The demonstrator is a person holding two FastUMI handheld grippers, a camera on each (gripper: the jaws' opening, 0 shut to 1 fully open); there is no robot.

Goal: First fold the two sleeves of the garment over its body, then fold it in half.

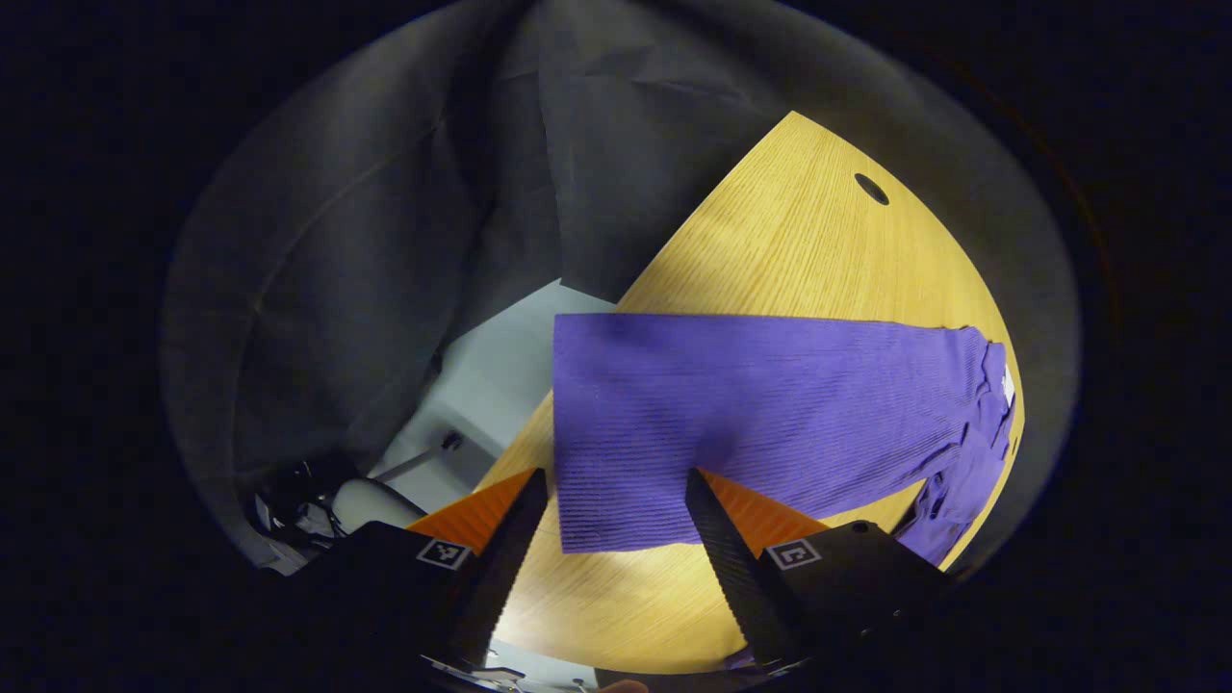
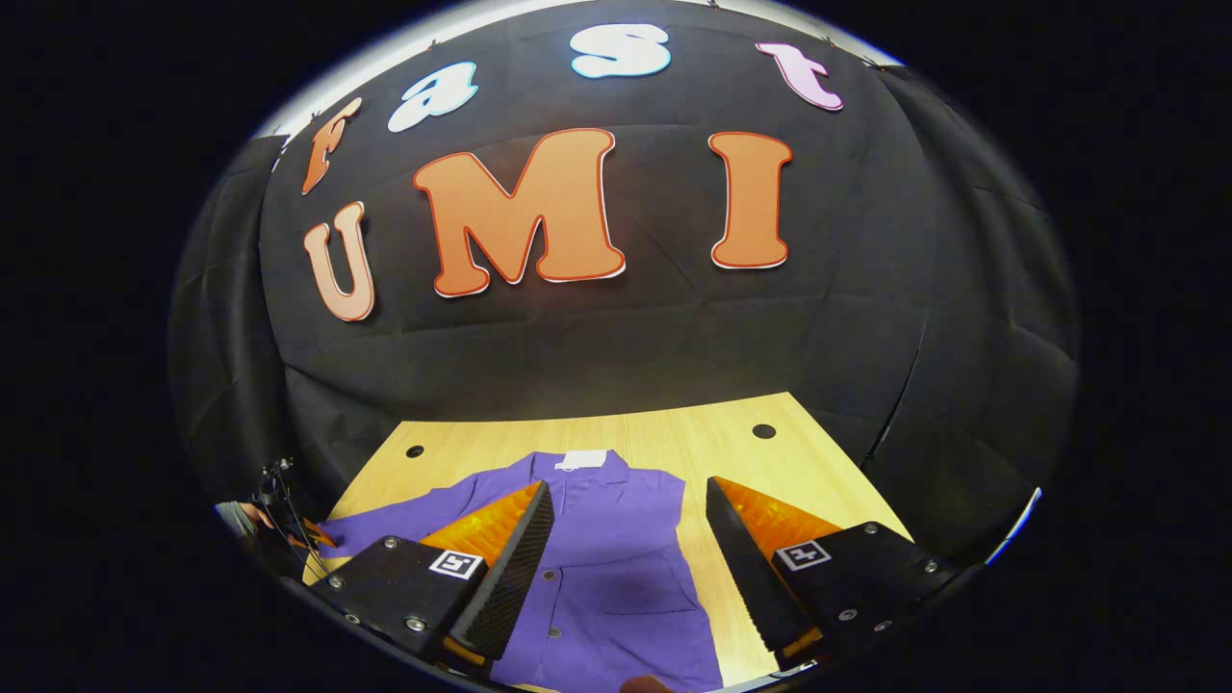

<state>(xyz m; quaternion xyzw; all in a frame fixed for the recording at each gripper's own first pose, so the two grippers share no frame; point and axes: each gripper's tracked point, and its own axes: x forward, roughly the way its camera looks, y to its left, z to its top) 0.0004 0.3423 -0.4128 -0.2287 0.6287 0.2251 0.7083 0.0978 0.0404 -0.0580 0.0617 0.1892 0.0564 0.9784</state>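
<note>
Right gripper view: garment (image 2: 616, 568) lies spread on the tabletop (image 2: 751, 462) between the wide, empty jaws; left gripper (image 1: 616, 515) likewise gapes empty. No fold looks begun.

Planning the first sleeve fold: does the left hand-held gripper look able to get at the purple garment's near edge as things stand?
Probably yes. The left hand-held gripper is open, and the purple garment lies flat on the wooden table with its edge between the fingertips and nothing in between.
</note>
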